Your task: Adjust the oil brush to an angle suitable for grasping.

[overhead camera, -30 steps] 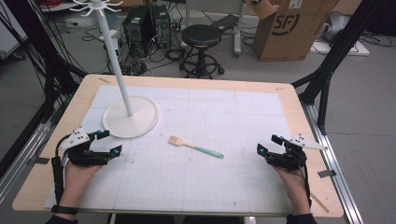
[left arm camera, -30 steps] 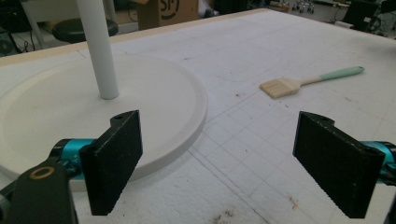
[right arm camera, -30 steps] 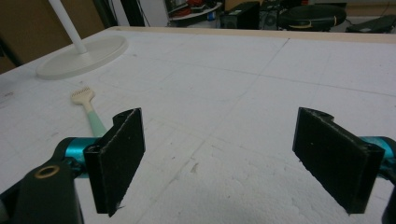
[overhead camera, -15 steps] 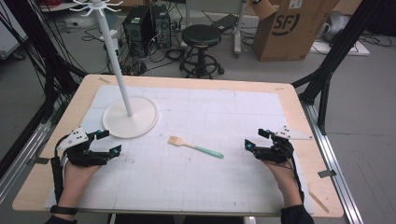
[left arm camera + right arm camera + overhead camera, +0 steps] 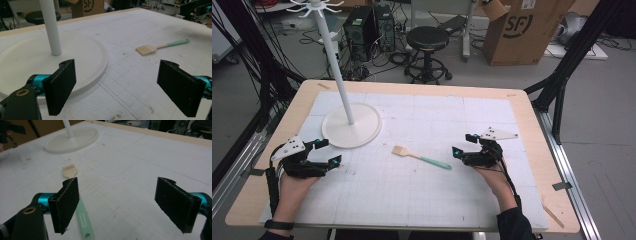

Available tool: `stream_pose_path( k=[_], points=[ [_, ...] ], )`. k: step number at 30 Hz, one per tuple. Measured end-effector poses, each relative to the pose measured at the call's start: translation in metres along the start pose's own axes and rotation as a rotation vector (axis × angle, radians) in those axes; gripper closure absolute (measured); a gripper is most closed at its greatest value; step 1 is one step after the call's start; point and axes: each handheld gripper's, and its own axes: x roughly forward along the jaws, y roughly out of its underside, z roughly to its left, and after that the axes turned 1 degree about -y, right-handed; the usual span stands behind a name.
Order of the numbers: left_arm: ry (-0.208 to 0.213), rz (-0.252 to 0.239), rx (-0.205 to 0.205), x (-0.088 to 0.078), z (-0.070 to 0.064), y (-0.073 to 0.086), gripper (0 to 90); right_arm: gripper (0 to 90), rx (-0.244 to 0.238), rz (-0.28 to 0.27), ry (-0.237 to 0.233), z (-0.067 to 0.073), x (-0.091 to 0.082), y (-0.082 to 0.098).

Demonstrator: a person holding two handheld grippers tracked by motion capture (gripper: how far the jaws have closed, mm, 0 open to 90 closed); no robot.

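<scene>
A brush (image 5: 422,159) with a pale wooden head and a mint-green handle lies flat in the middle of the white gridded mat (image 5: 437,115). My right gripper (image 5: 463,145) hovers just right of the handle's end, open. Its jaws have just been closing a little, and neither pad touches anything. In the right gripper view the handle (image 5: 83,220) lies on the mat beside the left jaw of my right gripper (image 5: 117,207). My left gripper (image 5: 330,151) rests open at the table's left. Its own view (image 5: 125,92) looks across at the brush (image 5: 160,47).
A white stand with a round base (image 5: 362,132) and a tall pole (image 5: 334,65) occupies the mat's back left. A thin wooden strip (image 5: 554,215) lies at the near right corner. Beyond the table are a stool (image 5: 428,37) and a cardboard box (image 5: 522,30).
My right gripper has moved left across the mat, from near the right edge to the end of the brush handle. The left gripper and the brush have not moved.
</scene>
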Motion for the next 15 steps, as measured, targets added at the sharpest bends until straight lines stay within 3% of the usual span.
stream_pose_path(
  k=[8, 15],
  points=[
    [0.004, -0.002, -0.002, -0.001, 0.0, -0.001, 16.3, 27.5, -0.027, 0.034, -0.06, 0.014, 0.028, -0.008],
    [0.004, 0.001, 0.001, -0.001, 0.0, -0.001, 16.3, 36.5, -0.052, 0.1, -0.106, 0.023, 0.047, -0.007]
  ],
)
